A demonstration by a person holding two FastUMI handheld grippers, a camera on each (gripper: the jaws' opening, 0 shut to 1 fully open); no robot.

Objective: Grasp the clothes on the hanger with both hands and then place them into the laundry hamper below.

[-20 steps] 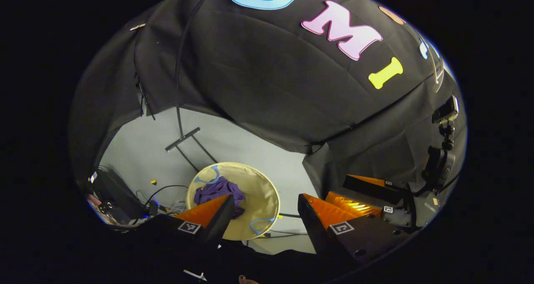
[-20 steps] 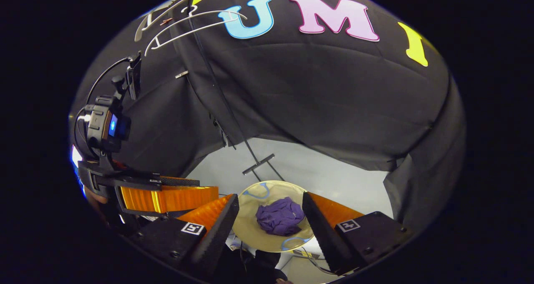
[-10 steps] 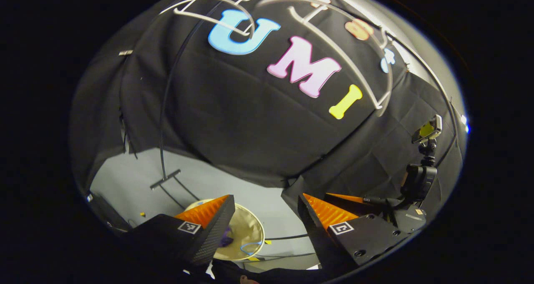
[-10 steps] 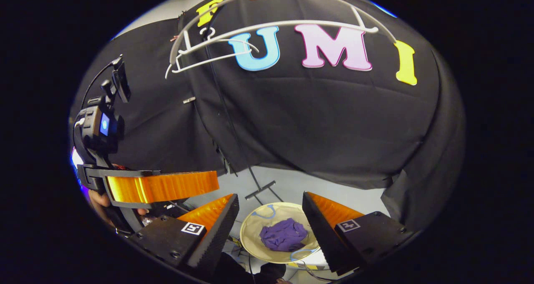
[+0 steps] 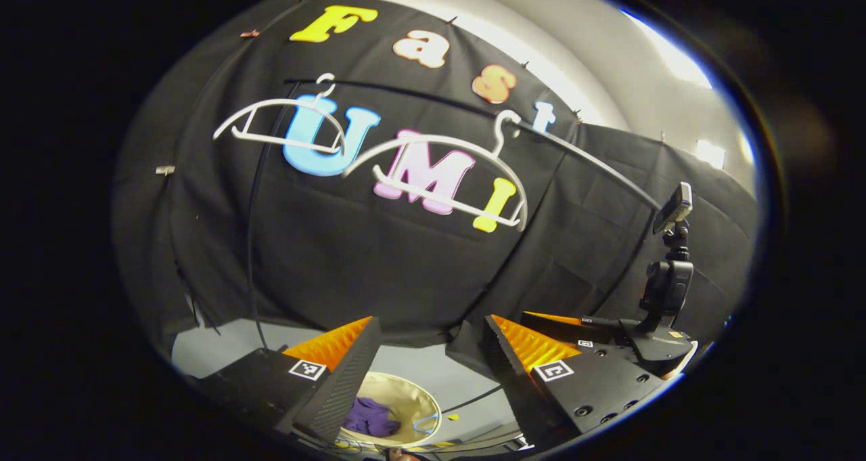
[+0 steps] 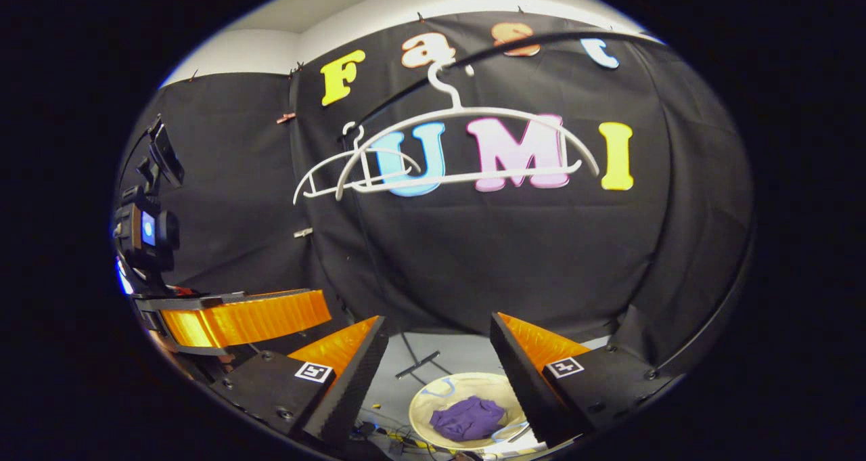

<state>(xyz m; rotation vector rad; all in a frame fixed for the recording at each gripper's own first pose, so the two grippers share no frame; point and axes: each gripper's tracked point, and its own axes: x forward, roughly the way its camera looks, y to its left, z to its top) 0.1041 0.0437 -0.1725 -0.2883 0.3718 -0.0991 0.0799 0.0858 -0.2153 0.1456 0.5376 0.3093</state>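
Right gripper view: your right gripper [image 6: 438,369] has its fingers spread wide with nothing between them, and the purple clothes [image 6: 468,418] lie bunched inside the laundry hamper [image 6: 426,401] on the floor below. Left gripper view: your left gripper [image 5: 431,363] is likewise wide apart and empty, raised well above the hamper; two bare white hangers [image 5: 446,177] hang on the rail [image 5: 595,163]

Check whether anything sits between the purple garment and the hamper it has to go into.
Nothing does: the purple garment already lies inside the laundry hamper on the floor. Both white hangers on the rail are bare, and the left gripper and right gripper are open above.
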